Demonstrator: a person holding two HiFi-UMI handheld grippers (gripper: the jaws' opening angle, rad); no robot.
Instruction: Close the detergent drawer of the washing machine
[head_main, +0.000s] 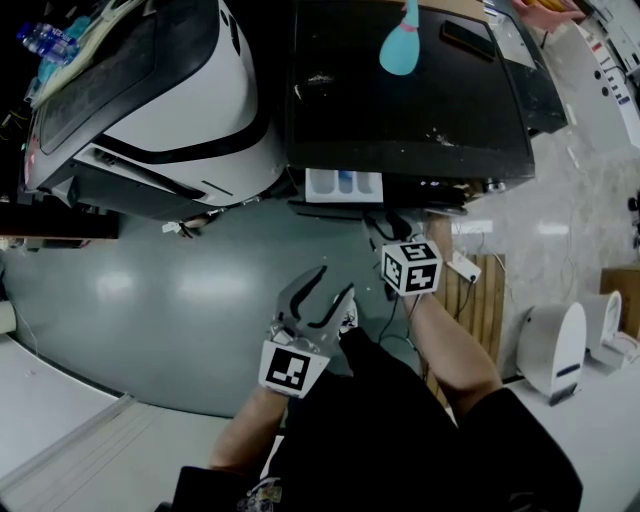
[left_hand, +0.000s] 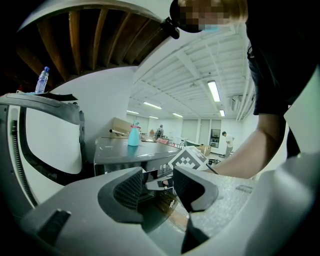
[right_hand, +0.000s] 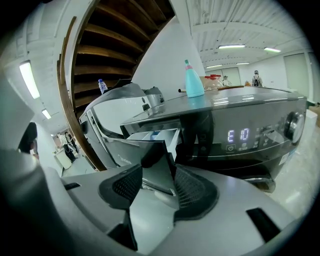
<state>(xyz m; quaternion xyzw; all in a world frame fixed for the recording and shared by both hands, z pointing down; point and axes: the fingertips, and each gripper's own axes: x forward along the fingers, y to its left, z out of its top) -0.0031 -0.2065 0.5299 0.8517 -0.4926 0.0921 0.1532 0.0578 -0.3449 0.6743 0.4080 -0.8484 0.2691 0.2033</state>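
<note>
The dark washing machine (head_main: 400, 90) stands ahead with its white detergent drawer (head_main: 343, 185) pulled out. In the right gripper view the drawer tray (right_hand: 152, 136) juts out left of the lit display, and its dark front panel (right_hand: 159, 162) sits between my right gripper's (right_hand: 157, 172) pads, which press on both its sides. From the head view that right gripper (head_main: 385, 232) reaches the drawer's right end. My left gripper (head_main: 320, 290) hangs lower and further back, open with nothing in it; in its own view, the left gripper (left_hand: 157, 187) looks toward the machine (left_hand: 130, 152).
A teal spray bottle (head_main: 402, 45) stands on the machine's top. A white and black appliance (head_main: 150, 100) stands to the left, close by. A wooden pallet (head_main: 480, 300) and a white unit (head_main: 555, 350) lie on the floor to the right.
</note>
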